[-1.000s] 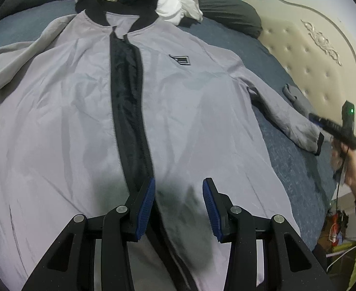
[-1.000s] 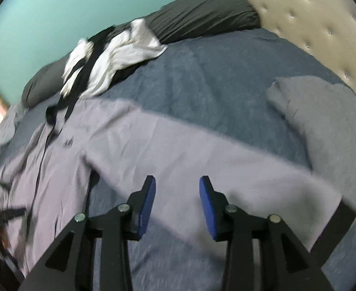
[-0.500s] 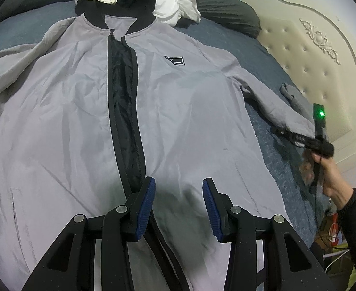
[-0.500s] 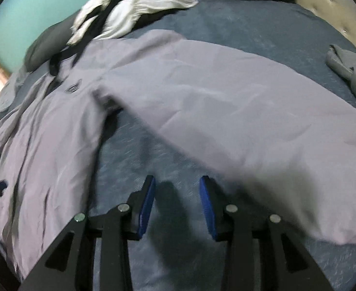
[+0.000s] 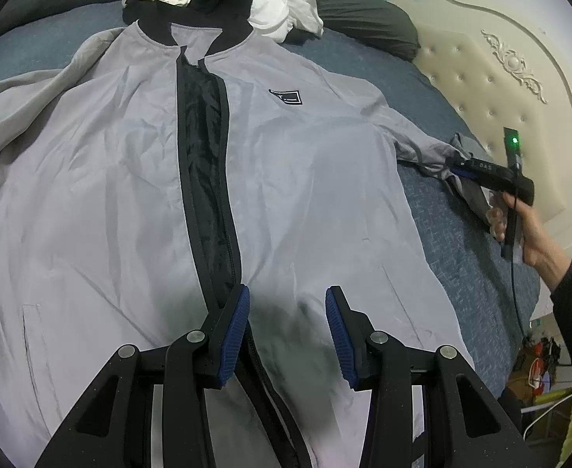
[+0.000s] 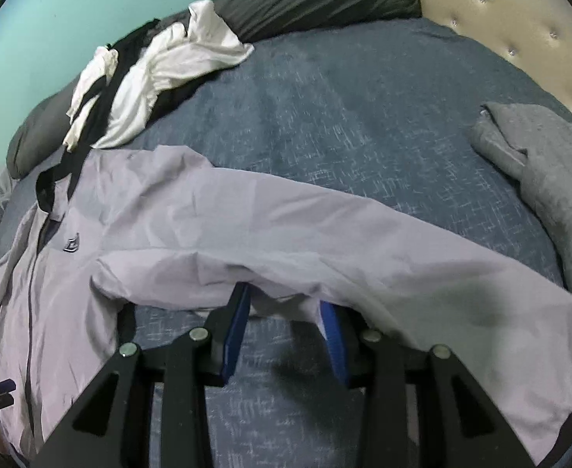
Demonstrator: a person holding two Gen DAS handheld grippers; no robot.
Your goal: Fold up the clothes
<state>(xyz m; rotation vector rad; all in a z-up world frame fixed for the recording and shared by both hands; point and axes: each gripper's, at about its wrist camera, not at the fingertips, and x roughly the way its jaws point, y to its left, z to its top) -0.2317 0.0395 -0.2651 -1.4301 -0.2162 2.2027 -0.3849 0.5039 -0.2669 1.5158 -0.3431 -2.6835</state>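
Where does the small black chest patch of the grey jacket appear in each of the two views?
Left wrist: patch upper centre, right of the black zipper.
Right wrist: patch far left, mid-height, small.
Shared landmark: white clothes beyond the collar.

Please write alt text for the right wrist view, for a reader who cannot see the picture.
The right gripper has its blue jaws apart, with their tips tucked under the edge of the grey jacket sleeve, which lies across a dark blue bed cover. Behind it are a pile of white and black clothes, a dark pillow and a folded grey garment.
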